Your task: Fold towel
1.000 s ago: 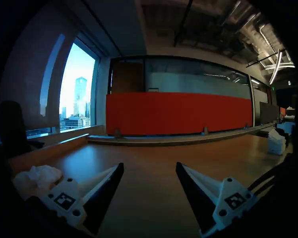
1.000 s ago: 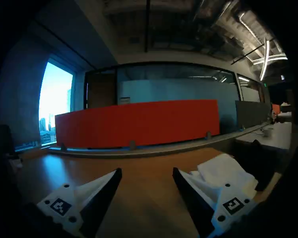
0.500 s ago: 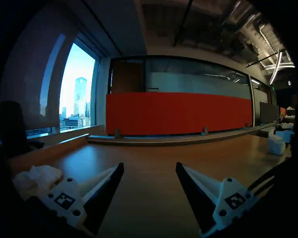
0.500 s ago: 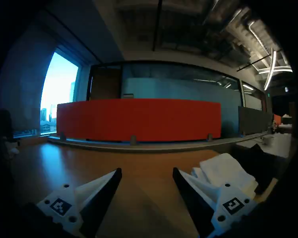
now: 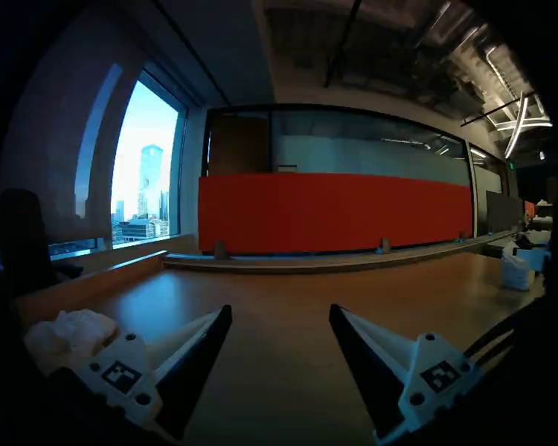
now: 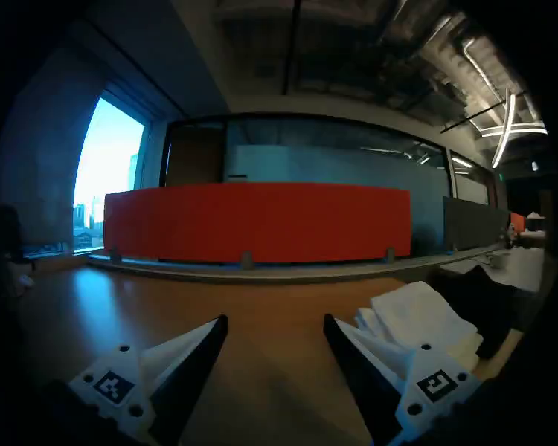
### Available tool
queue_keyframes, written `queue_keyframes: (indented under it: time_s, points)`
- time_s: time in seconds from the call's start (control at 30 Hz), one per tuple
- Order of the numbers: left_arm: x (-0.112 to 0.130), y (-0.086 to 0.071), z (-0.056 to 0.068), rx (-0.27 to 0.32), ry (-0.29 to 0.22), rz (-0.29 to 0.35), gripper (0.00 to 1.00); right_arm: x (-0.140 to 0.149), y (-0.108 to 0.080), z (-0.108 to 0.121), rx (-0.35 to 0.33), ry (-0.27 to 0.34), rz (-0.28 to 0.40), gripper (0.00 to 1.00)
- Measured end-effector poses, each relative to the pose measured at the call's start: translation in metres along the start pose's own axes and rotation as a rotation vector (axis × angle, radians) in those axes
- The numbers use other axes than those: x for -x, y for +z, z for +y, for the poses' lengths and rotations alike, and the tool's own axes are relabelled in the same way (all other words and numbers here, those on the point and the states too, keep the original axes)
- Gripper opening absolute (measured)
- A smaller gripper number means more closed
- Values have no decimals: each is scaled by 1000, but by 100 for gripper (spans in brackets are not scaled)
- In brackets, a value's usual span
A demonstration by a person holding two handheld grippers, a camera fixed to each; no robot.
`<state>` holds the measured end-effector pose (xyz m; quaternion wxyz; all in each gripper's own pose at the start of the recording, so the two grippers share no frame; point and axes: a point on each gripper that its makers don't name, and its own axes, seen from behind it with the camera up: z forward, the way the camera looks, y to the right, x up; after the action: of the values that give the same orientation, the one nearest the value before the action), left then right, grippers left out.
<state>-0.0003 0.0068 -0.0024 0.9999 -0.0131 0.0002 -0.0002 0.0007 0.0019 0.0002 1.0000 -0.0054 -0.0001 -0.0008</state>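
A crumpled white towel (image 5: 71, 334) lies on the wooden table (image 5: 294, 297) at the left, just beyond my left finger. My left gripper (image 5: 280, 311) rests low over the table, open, with nothing between its fingers. In the right gripper view a stack of folded white towels (image 6: 420, 320) sits on the table (image 6: 264, 305) at the right, partly behind my right finger. My right gripper (image 6: 275, 320) is also open and holds nothing. The same stack shows small in the left gripper view as a white pile (image 5: 515, 271) at the far right.
A red divider panel (image 5: 331, 212) runs along the back of the table, with a low rail before it. A large window (image 5: 141, 182) is at the left. A dark chair (image 5: 18, 238) stands at the far left. A dark object (image 6: 480, 301) lies beside the folded stack.
My right gripper has turned slightly, so the red panel and folded stack have shifted in its view. The left gripper has barely moved. Both stay open.
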Motion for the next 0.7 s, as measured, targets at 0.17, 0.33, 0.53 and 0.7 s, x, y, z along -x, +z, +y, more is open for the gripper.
queue_keyframes:
  time_s: [0.17,0.33,0.53,0.7]
  points:
    - [0,0,0,0,0,0,97,-1,-1,-1,-5,0,1,100]
    - [0,0,0,0,0,0,97,-1,-1,-1,-7,1,1,99]
    - [0,0,0,0,0,0,97,-1,-1,-2,-8,1,0,100]
    - [0,0,1,0,0,0,97,-1,-1,-2,-8,1,-1,99]
